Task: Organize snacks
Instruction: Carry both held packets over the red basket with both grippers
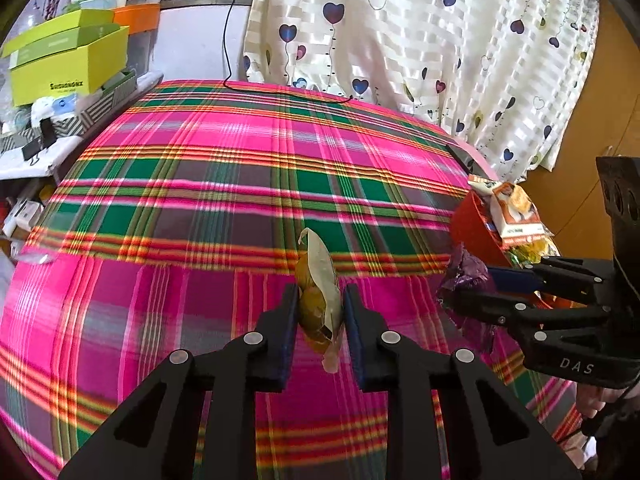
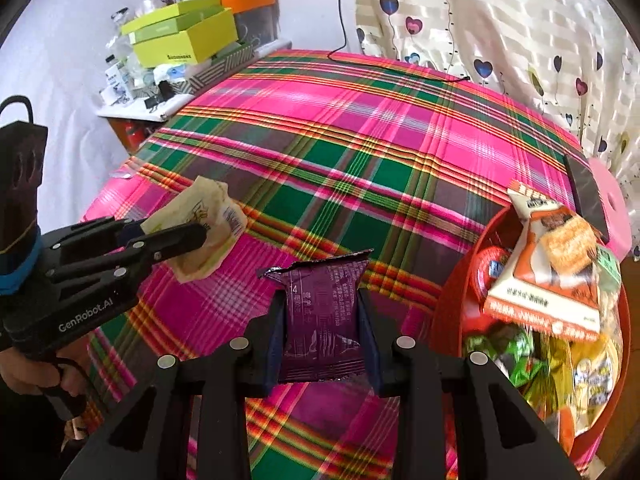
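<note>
My left gripper (image 1: 320, 312) is shut on a pale yellow snack packet (image 1: 320, 296), held edge-on above the plaid cloth; the right wrist view shows that packet (image 2: 200, 224) at the left gripper's (image 2: 196, 232) tips. My right gripper (image 2: 323, 332) is shut on a purple snack packet (image 2: 324, 316), lifted over the cloth just left of a red bowl (image 2: 456, 280). In the left wrist view the right gripper (image 1: 484, 284) holds the purple packet (image 1: 464, 280) beside the red bowl (image 1: 474, 224). The bowl holds several snacks, with an orange-and-white packet (image 2: 548, 272) on top.
The plaid cloth (image 1: 240, 184) covers a table. A dark phone (image 2: 586, 196) lies by a pink seat (image 2: 612, 204) at the right edge. A black cable (image 1: 280, 90) lies along the far side. Green boxes (image 1: 60, 64) and clutter sit on a shelf at far left. A heart-print curtain (image 1: 420, 40) hangs behind.
</note>
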